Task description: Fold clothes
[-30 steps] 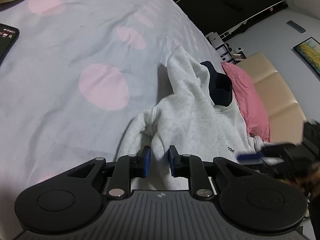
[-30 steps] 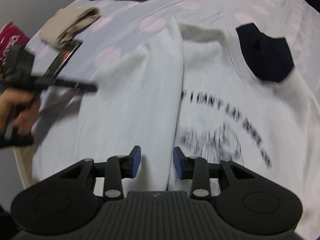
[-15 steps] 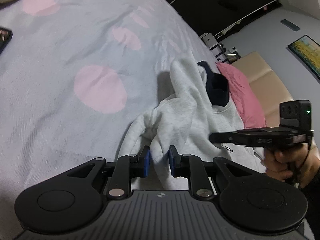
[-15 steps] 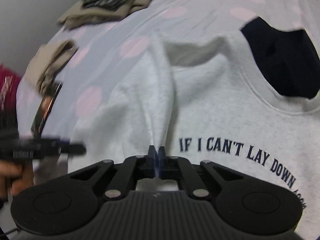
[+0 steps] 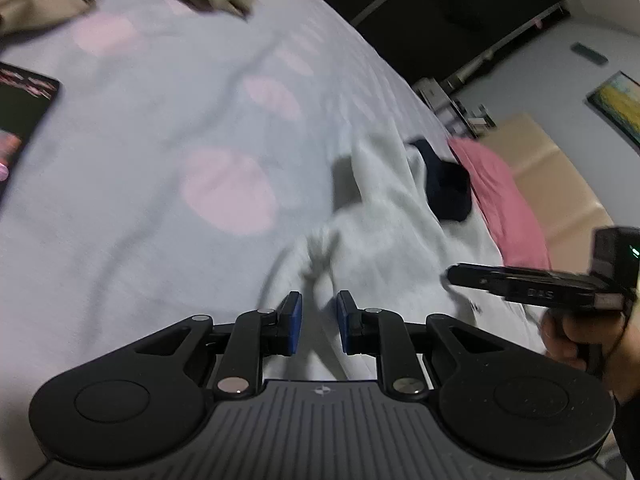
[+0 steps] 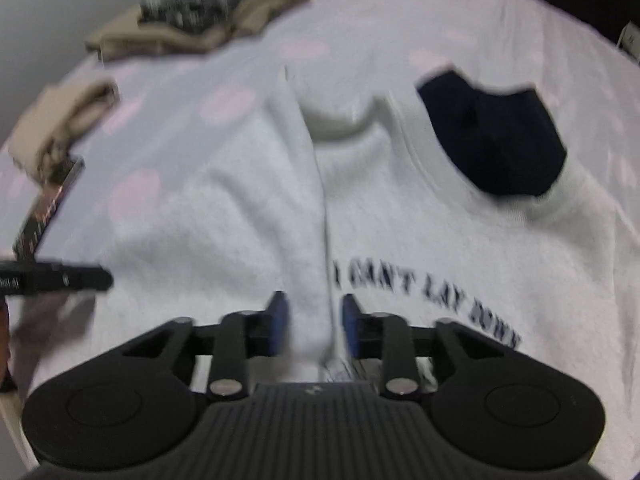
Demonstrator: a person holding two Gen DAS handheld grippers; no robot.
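Pale bedsheet with pink dots under me, the white printed sweatshirt sprawled on it. My right claw has just sprung open, releasing the folded sleeve; my left claw stays pinched on its bunched fabric.

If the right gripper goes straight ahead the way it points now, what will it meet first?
Most likely the folded sleeve of the white sweatshirt, which already lies between the right gripper's open jaws.

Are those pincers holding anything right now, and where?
Left gripper pinches a side fold of the white sweatshirt. Right gripper has just opened; a raised fold lies loose between its fingers.
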